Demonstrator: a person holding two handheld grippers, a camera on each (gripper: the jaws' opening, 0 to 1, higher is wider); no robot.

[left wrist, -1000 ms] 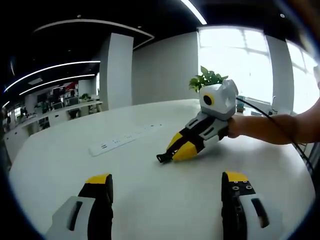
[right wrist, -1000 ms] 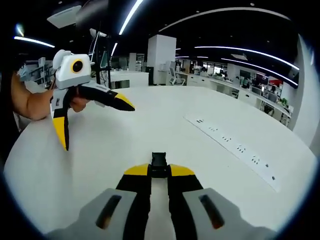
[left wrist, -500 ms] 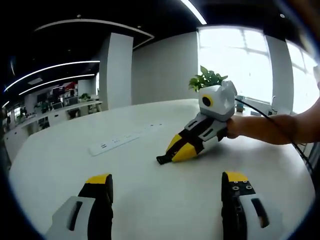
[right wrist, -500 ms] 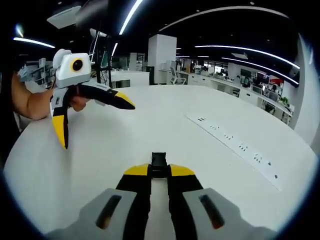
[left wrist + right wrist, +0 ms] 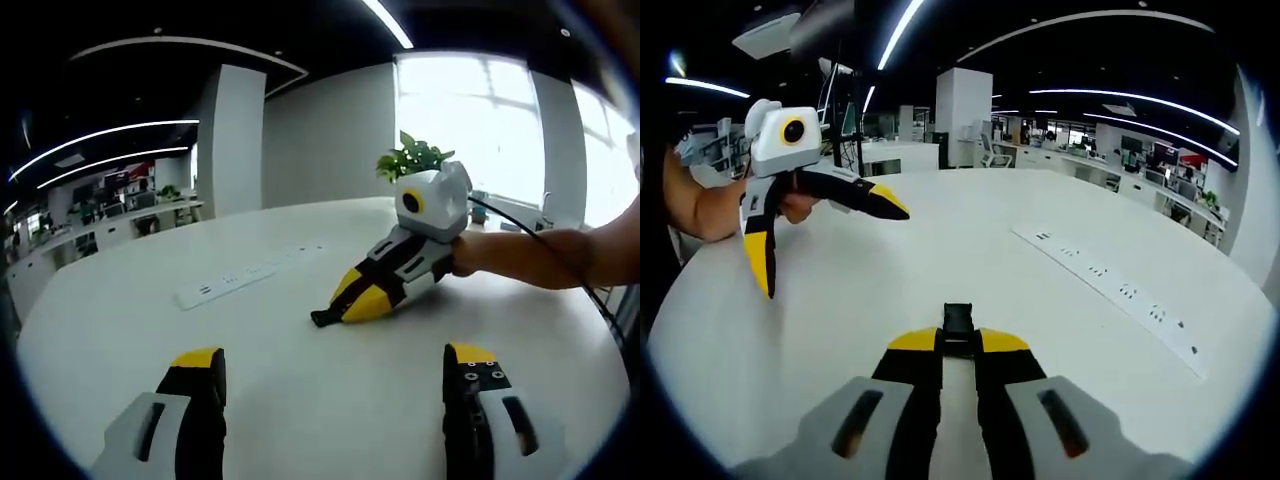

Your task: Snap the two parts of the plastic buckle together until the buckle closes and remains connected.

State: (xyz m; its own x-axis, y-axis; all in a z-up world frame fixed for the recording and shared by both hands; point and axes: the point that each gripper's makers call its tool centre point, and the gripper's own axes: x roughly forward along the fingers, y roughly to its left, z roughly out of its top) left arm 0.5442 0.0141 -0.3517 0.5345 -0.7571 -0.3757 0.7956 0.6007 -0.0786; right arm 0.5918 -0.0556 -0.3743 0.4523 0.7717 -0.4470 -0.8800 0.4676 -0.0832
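Right tool (image 5: 958, 345) is being held nearly closed, low over the white counter (image 5: 970, 240), with a small black buckle part (image 5: 958, 322) being pinched between its yellow tips. In the left gripper view the same right tool (image 5: 340, 308) is being seen from the side, tips resting on or just above the counter (image 5: 300, 370), and the black buckle part (image 5: 322, 318) is poking out past the tips; whether it is touching the surface cannot be told. The right tool is being gripped by a hand (image 5: 470, 255), and a black cable (image 5: 520, 225) is running back from it over the forearm. Left tool (image 5: 335, 365) is being held wide open with nothing between its jaws, well apart from the right tool. In the right gripper view the left tool (image 5: 830, 245) is being held up off the counter by a hand (image 5: 790, 205), jaws spread, one yellow tip pointing down and the other out across the surface. A white power strip (image 5: 1110, 290) is lying flat on the counter to the side, well clear of both tools, also being seen at (image 5: 235, 282). A green plant (image 5: 412, 158) is standing behind the right tool near the window.
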